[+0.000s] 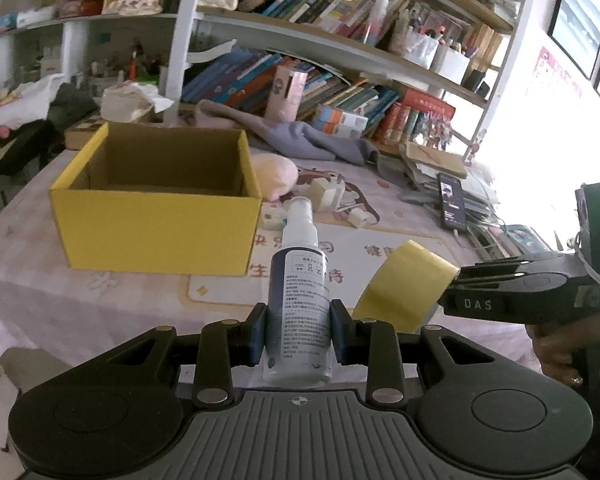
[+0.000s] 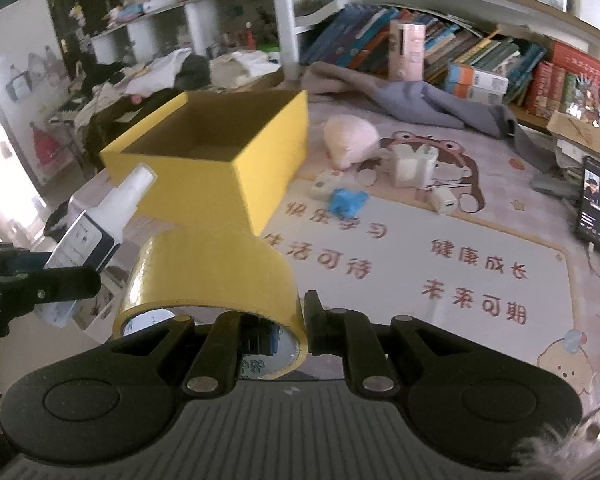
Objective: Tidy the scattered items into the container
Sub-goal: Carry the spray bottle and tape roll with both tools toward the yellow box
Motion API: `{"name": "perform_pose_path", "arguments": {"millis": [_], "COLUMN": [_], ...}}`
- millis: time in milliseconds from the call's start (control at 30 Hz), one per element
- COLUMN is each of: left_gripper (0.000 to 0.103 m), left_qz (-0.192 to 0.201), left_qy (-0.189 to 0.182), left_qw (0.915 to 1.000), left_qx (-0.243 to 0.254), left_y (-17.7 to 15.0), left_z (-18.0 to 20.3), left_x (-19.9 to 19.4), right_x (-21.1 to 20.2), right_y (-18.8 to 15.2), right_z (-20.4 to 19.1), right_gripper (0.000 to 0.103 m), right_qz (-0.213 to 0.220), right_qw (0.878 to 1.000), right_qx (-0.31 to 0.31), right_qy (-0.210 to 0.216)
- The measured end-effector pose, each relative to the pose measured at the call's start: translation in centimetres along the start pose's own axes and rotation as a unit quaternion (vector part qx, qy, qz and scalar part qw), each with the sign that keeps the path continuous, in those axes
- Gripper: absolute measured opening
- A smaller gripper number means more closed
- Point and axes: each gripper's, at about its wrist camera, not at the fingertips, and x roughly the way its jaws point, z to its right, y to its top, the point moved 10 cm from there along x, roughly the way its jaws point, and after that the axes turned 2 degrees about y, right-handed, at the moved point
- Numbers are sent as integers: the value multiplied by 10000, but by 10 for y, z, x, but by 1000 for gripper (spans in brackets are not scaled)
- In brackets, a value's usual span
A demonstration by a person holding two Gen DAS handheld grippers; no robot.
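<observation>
Left gripper (image 1: pixel 299 330) is clamped on the lower body of a spray bottle (image 1: pixel 299 280), which is held upright, nozzle uppermost, clear of the counter (image 1: pixel 40 300). Right gripper (image 2: pixel 288 328) is closed on the wall of a roll of yellow tape (image 2: pixel 216 276), one finger inside the core and one outside; the roll is likewise carried above the counter. Both loads are seen short of the yellow box (image 1: pixel 156 220), which stands open and appears empty, just beyond the bottle in the left wrist view.

Further scattered items are noted on the patterned mat: a blue crumpled object (image 2: pixel 348 200), a white charger (image 2: pixel 444 202), a small white box (image 2: pixel 414 166) and a pink soft toy (image 2: pixel 350 140). A phone (image 2: pixel 594 200) is propped at the far edge.

Recommendation, as a judgement: each load should be brought fully over the box opening and lowered past the rim before release. The two grippers should be kept apart, one load being placed at a time, so that the near wall is not struck.
</observation>
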Motion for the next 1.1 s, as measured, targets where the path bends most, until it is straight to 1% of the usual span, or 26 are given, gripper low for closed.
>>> {"name": "perform_pose_path", "arguments": {"millis": [400, 567, 833, 1100], "left_gripper": [31, 31, 31, 31], "left_qz": [-6, 16, 95, 81], "left_qy": [45, 99, 310, 427], "left_qw": [9998, 9995, 9981, 9964], "left_qx": [-174, -292, -522, -728], "left_y": [-16, -20, -21, -19], "left_z": [-21, -32, -49, -60], "left_x": [-20, -26, -32, -26], "right_x": [0, 5, 18, 32], "right_y": [-11, -10, -3, 3], "right_z": [-38, -53, -73, -86], "right_gripper": [12, 12, 12, 12], "right_qz": [-163, -219, -363, -473], "right_qw": [9995, 9986, 9955, 9917], "right_qx": [-247, -418, -742, -1010], "right_qy": [129, 229, 456, 647]}}
